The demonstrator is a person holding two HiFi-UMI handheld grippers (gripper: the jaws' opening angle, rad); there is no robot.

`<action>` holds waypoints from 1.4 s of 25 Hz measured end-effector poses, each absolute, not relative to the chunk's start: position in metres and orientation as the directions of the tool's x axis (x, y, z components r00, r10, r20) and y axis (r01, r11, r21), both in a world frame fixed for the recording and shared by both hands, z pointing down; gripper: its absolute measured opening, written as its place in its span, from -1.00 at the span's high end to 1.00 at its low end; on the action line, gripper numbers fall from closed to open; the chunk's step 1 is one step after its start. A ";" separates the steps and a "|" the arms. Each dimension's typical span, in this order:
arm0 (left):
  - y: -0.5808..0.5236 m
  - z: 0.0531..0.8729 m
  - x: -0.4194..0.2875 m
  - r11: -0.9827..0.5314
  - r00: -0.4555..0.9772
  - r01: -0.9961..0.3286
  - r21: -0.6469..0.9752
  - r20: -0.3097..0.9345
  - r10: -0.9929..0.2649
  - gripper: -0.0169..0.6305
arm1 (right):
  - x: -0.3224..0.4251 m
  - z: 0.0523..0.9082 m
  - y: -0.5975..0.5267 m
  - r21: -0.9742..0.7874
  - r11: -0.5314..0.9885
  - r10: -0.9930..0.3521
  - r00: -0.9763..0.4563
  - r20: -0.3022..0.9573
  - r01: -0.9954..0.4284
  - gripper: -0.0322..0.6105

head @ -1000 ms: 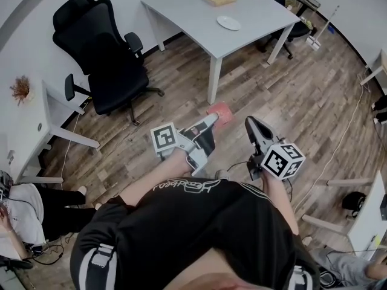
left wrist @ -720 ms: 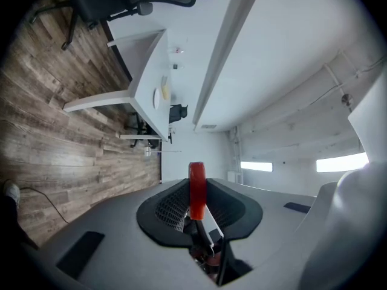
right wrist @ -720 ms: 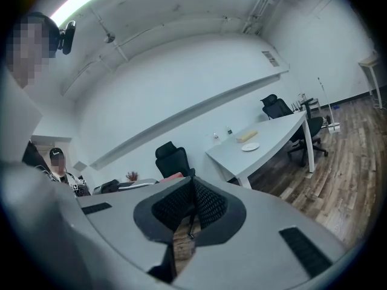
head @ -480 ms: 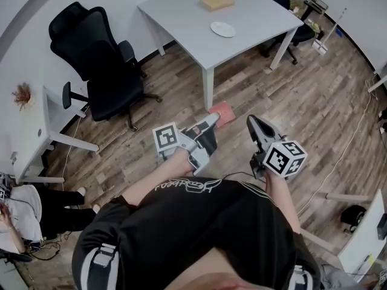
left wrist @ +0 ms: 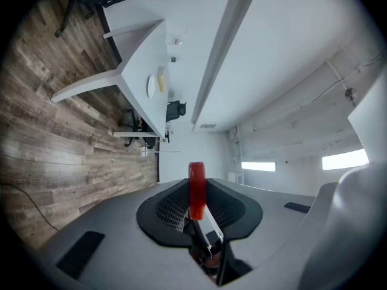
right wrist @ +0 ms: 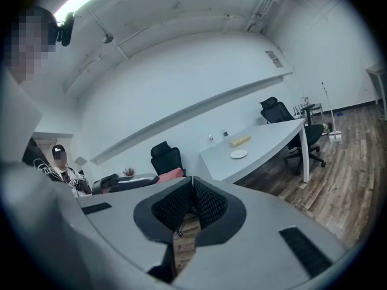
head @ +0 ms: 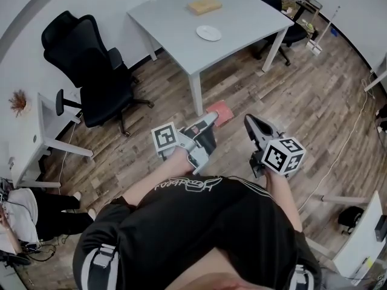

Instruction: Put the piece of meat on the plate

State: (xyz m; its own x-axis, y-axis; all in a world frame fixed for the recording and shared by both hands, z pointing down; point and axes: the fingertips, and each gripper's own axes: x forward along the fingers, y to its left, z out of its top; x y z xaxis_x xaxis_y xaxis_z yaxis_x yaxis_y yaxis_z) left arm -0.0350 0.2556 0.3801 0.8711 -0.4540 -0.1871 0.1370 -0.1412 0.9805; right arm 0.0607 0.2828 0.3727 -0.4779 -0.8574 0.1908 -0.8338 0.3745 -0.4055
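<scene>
Head view: table (head: 254, 14) and plate (head: 208, 32) further left than before; left tool (head: 211, 119) tight on meat (head: 221, 112), right tool (head: 248, 121) pressed together.

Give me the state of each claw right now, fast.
Left claw: closed, holding the piece of meat.
Right claw: closed, empty.

Red piece of meat (head: 222, 110); white plate (head: 208, 33); light grey table (head: 254, 14); tan block (head: 204, 5); brown wood-plank floor (head: 290, 95); black chair (head: 91, 77).
</scene>
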 end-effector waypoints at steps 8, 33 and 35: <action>0.247 0.387 -0.026 -0.127 0.869 0.145 0.981 -0.188 -0.457 0.68 | 0.068 0.384 0.276 -0.370 0.372 -0.854 -0.470 0.221 -0.851 0.86; -0.026 0.404 0.021 -0.077 0.874 0.108 0.991 -0.132 -0.467 0.68 | 0.116 0.401 0.005 -0.420 0.349 -0.843 -0.476 0.251 -0.838 0.86; -0.055 0.407 0.025 -0.071 0.875 0.098 0.993 -0.120 -0.468 0.68 | 0.122 0.404 -0.024 -0.427 0.344 -0.843 -0.476 0.253 -0.836 0.86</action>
State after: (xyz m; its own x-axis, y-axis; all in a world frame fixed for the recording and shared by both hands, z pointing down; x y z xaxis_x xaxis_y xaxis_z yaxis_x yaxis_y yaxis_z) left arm 0.0248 -0.0554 0.4071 0.8754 -0.4683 -0.1199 0.0981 -0.0709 0.9926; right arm 0.1218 -0.0244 0.4041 -0.4757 -0.8425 0.2528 -0.8363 0.3440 -0.4270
